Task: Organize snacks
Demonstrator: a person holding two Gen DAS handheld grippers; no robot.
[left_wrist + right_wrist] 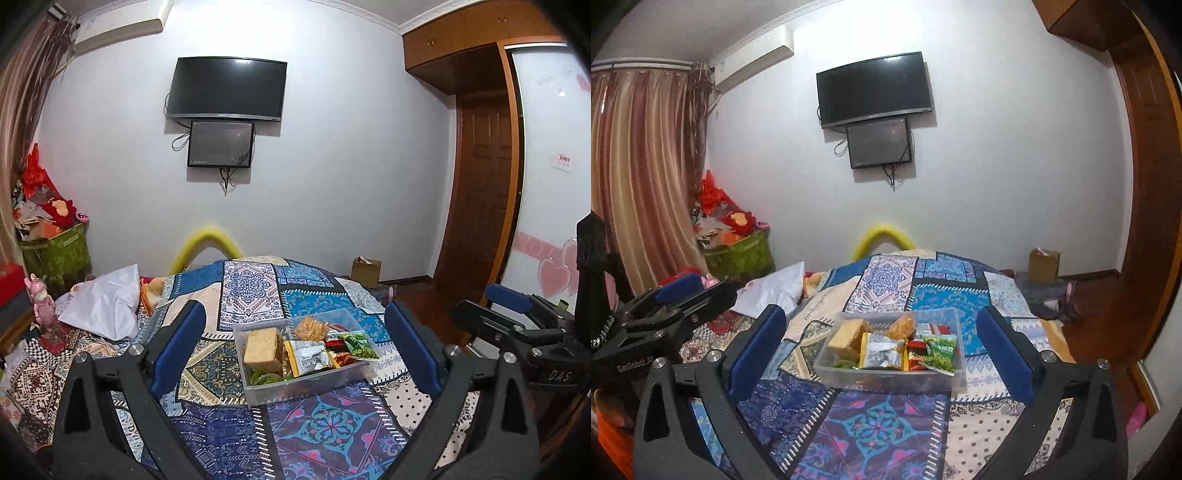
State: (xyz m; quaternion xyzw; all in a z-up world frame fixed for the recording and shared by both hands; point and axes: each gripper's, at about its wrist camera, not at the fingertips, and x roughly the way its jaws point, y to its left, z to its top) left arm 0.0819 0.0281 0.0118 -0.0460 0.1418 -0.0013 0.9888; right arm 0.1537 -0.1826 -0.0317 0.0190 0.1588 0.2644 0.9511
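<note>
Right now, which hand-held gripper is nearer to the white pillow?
Left. The pillow lies just left of the left hand-held gripper; the right hand-held gripper is farther over to its right.

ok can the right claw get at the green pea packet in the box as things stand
Probably yes: the right claw is open and empty, the clear box has no lid, and the green pea packet lies on top at its right end.

Readable text: "DAS" embossed on the black body of the right gripper (519, 295), seen from the left wrist. "GenRobot.AI" printed on the black body of the left gripper (683, 291), seen from the right wrist. Snack wrapper print and wardrobe sticker: illegible.
</note>
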